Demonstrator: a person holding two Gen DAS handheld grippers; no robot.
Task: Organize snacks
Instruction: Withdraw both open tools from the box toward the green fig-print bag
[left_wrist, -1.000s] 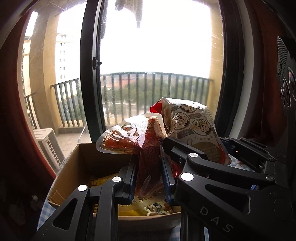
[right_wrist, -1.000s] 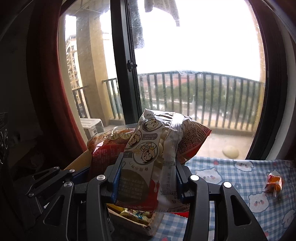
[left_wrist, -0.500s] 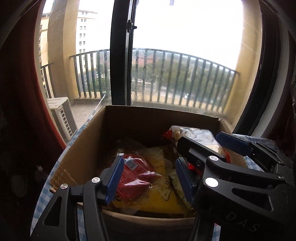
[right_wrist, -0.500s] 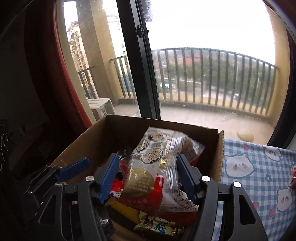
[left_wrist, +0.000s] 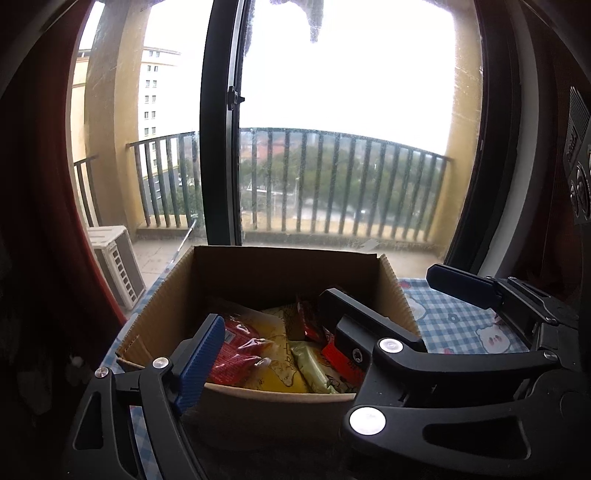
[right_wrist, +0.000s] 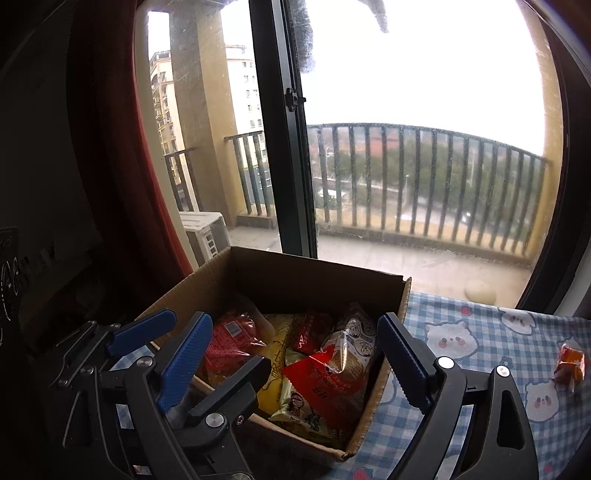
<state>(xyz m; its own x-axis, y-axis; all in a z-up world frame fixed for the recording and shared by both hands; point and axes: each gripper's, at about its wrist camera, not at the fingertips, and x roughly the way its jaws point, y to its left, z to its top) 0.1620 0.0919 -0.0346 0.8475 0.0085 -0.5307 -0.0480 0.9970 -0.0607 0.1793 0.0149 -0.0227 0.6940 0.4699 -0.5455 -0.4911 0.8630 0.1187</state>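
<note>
Nearest, the left gripper (left_wrist: 273, 328) and the right gripper (right_wrist: 295, 347) have just been opening their jaws; both stand spread wide, gripping nothing. Under them the snack packets (right_wrist: 325, 365) lie loose inside the cardboard box (right_wrist: 317, 280) on the checked tablecloth (right_wrist: 487, 339). One small orange snack (right_wrist: 570, 363) lies apart on the cloth. Behind is the balcony railing (right_wrist: 424, 177).

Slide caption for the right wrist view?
Open right gripper above cardboard box of snack packets; orange wrapped snack remains on the checked tablecloth.

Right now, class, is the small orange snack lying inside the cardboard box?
No: the small orange snack lies on the checked cloth, outside the cardboard box.
</note>
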